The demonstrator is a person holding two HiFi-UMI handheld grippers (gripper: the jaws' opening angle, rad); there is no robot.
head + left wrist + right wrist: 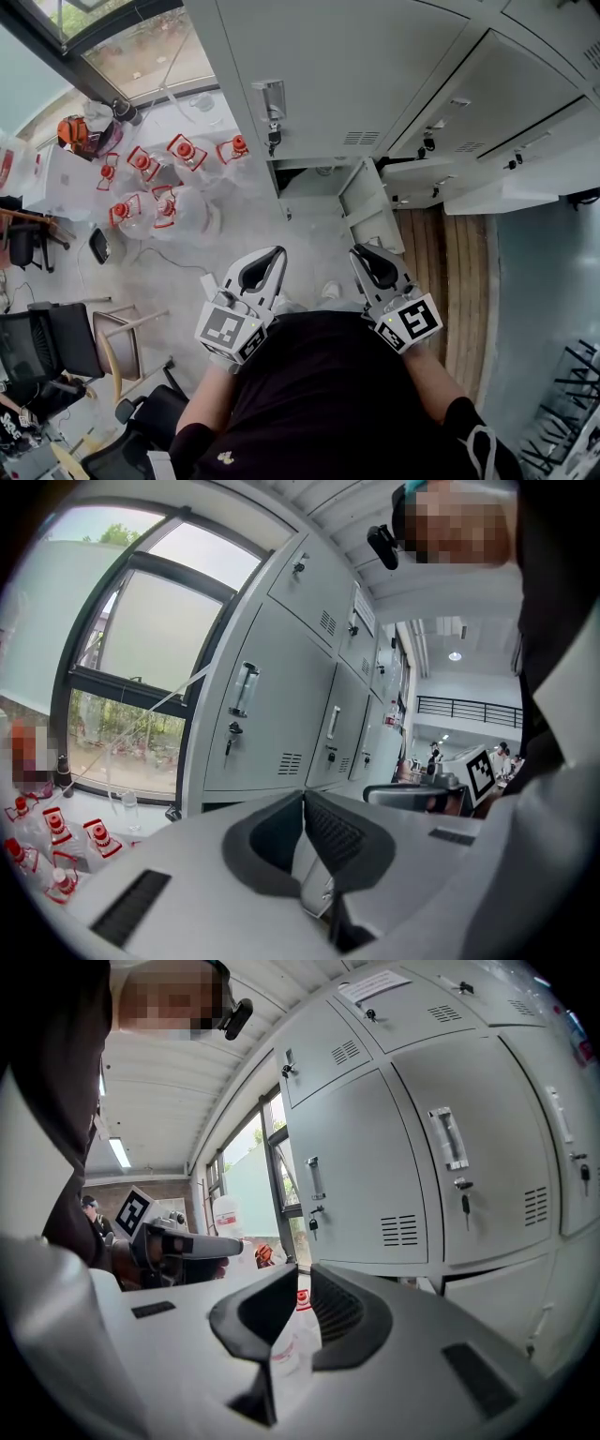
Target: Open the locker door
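While the person is holding both claws nearly level in front of the grey lockers, neither one is gripping anything. The left claw [303, 797] is showing its pads pressed together. The right claw [302, 1277] is likewise sitting closed and empty, with only a clear jug on the floor showing through the slot beyond it.

The tall locker door [328, 75] is standing shut on the far side, well apart from both claws. Its pull handle [272, 98] is running upright near its left edge, and a key [273, 139] is hanging in the lock just beneath. Below it, a low locker door [368, 202] is already hanging open towards the right.

Doing this step well probably means spreading one claw before reaching. It should pinch squarely across the handle's bar and draw back along the door's arc rather than straight out. The key may need turning first.

The low compartment [314, 178] is lying open, and nothing is making itself out inside it. On the floor at the left, by the window, clear water jugs [164, 202] with red caps are standing clustered; how full they are I cannot tell.
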